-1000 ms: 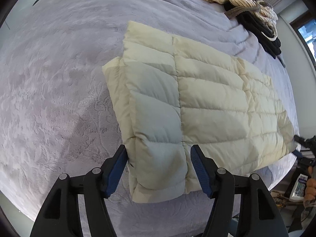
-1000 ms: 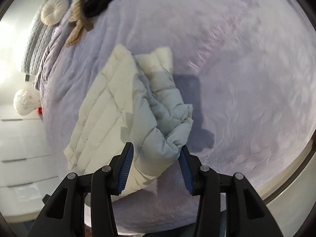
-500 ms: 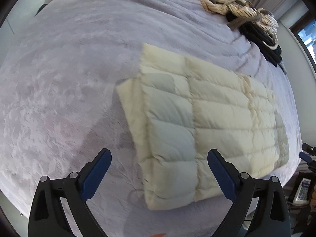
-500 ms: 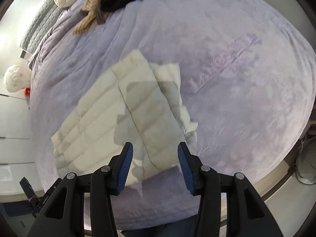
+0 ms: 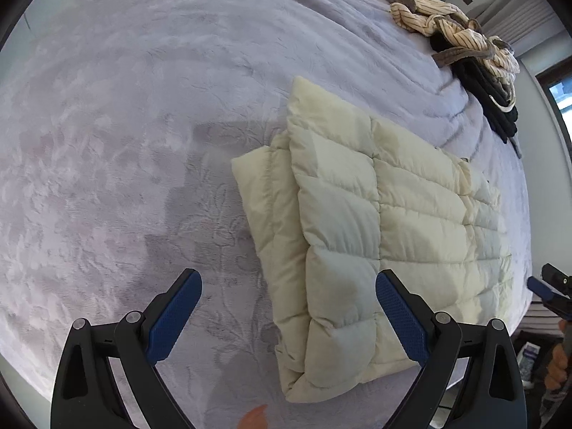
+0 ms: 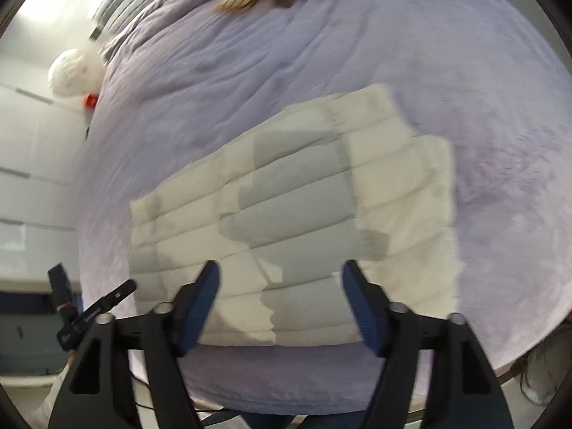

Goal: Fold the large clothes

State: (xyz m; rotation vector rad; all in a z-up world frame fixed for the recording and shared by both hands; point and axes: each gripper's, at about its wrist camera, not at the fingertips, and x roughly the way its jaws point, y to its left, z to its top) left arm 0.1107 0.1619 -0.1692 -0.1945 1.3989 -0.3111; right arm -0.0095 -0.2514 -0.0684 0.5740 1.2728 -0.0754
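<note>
Released: cream quilted down jacket, dropped folded near the lilac plush bedspread's edge.
Left gripper: jaws spread wide, empty.
Right gripper: jaws just opened, nothing held.

1. Folded jacket ahead of the tongs: cream, quilted in rectangular panels.
2. Blanket beneath: pale lilac with a faint leaf pattern.
3. Far garment: cream with thin dark pinstripes; beside it black clothing.
4. Left gripper: black with blue pads.
</note>
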